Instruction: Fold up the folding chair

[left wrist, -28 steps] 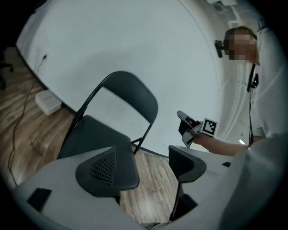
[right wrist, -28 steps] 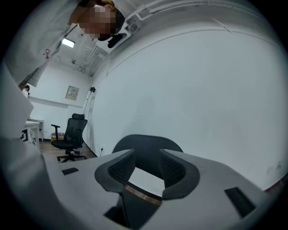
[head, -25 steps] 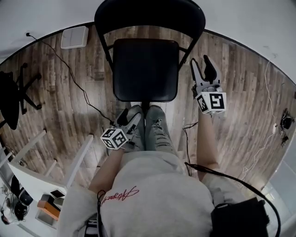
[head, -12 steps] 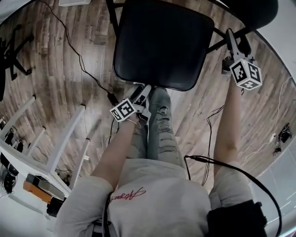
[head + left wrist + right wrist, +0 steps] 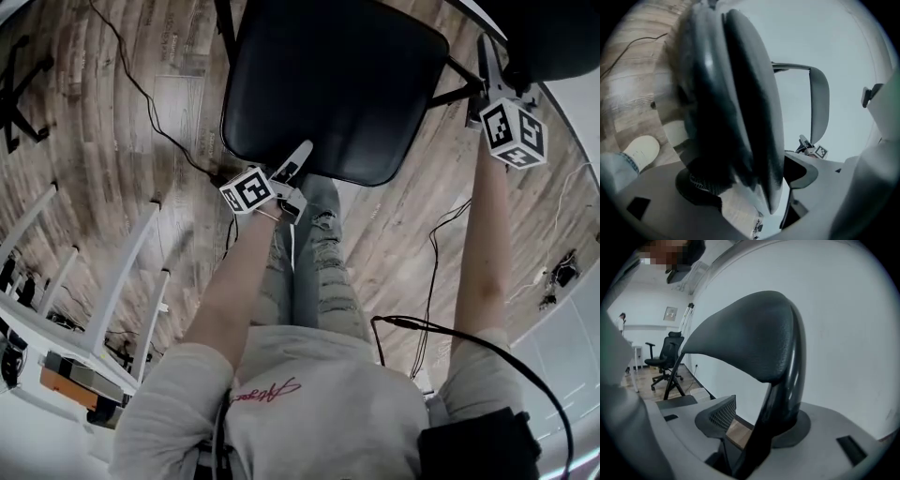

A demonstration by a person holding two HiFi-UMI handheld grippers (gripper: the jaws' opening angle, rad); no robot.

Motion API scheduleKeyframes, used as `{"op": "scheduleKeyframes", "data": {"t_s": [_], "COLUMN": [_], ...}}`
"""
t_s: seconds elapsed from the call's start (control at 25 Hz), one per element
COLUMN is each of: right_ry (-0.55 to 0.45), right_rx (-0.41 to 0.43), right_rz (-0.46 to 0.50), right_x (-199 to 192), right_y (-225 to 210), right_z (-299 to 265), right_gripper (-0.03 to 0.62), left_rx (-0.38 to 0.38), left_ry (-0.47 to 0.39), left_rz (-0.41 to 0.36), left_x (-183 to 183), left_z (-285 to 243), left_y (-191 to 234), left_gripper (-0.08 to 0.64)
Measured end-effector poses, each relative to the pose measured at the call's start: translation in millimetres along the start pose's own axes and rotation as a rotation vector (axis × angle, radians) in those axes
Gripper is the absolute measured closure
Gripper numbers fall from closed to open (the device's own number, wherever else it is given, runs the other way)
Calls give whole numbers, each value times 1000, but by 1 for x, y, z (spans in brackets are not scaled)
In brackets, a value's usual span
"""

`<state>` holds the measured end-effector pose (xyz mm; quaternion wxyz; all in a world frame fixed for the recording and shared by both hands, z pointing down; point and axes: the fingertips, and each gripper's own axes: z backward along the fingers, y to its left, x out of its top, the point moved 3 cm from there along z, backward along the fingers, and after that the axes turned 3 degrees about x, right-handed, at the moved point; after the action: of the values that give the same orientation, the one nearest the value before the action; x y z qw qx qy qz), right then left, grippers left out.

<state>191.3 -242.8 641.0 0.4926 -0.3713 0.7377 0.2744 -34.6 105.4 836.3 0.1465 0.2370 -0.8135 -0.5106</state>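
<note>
The black folding chair stands unfolded in front of me, its seat (image 5: 328,84) filling the top of the head view. My left gripper (image 5: 298,161) is at the seat's front edge. In the left gripper view the seat (image 5: 736,93) stands edge-on between the jaws of the left gripper (image 5: 747,176), which have just been opening and do not clamp it. My right gripper (image 5: 495,66) is at the side of the backrest (image 5: 539,37). There the backrest (image 5: 750,338) runs between the jaws of the right gripper (image 5: 757,420), which have also just been opening. One pad is near it, the meshed pad (image 5: 717,416) apart.
The person's legs (image 5: 309,262) stand just before the seat. A white wooden frame (image 5: 122,281) lies at the left, and cables (image 5: 141,94) run across the wood floor. An office chair (image 5: 663,357) stands far off. A white wall is behind the folding chair.
The view has tipped closer over the chair. My left gripper went from by the knees up to the seat's front edge. My right gripper moved from beside the seat to the backrest's side.
</note>
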Motion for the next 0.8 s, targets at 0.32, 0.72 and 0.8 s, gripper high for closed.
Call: {"op": "scheduleKeyframes", "data": {"t_s": [0.32, 0.72, 0.8], "right_ry": [-20, -86, -87], "right_rx": [27, 111, 113], "right_rz": [-218, -254, -250], "right_x": [9, 53, 62], "right_y": [-14, -19, -21], "right_z": [-4, -3, -3], "right_gripper": [575, 577, 577], "left_rx": [-47, 7, -1], "left_ry": [-125, -89, -86], "left_rz": [257, 237, 222], "left_x": [15, 43, 50], "left_z": [2, 2, 4], "left_y": [-9, -85, -112], "left_gripper": [153, 227, 264]}}
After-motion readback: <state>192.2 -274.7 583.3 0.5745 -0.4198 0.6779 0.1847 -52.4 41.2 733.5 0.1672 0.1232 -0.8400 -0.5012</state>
